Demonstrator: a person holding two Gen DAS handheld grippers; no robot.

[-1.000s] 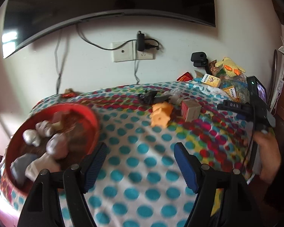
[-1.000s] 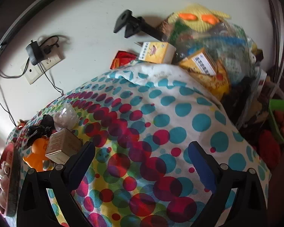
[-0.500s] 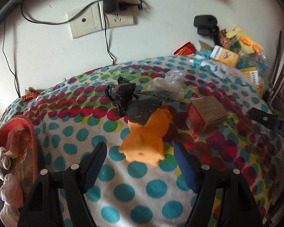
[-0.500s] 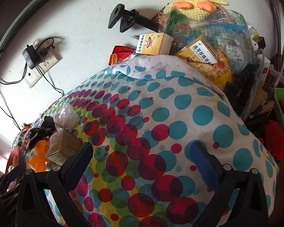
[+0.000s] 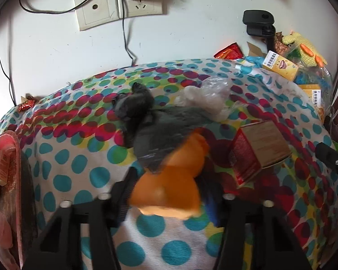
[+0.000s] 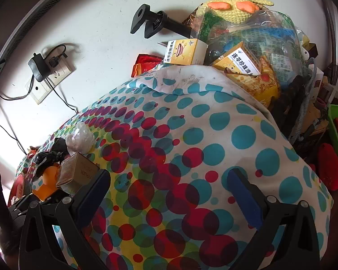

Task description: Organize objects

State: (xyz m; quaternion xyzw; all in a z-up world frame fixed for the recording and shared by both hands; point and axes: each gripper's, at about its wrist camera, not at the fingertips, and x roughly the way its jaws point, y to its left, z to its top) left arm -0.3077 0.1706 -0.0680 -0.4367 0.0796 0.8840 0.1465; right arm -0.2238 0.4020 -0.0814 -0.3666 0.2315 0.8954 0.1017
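Observation:
An orange toy (image 5: 169, 186), blurred, sits on the spotted cloth between the fingers of my left gripper (image 5: 169, 193). The jaws are closing and the pads touch both its sides. A black plastic bag (image 5: 146, 121) lies partly over the toy's far end. A brown and red box (image 5: 259, 148) stands just right of it, and a crumpled clear bag (image 5: 209, 99) lies behind. My right gripper (image 6: 169, 193) hangs open over bare spotted cloth with nothing between its fingers. In its view the toy (image 6: 46, 180) and box (image 6: 78, 173) are at the far left.
A red basin (image 5: 9, 157) holding small items sits at the table's left edge. Yellow cartons (image 6: 184, 51), a bag of goods and a knitted yellow toy (image 6: 236, 6) pile up at the back right. Sockets with cables (image 5: 119, 6) are on the wall behind.
My left gripper swung from the red basin to the orange toy, came down around it, and its jaws narrowed onto it. The right gripper stayed put and open.

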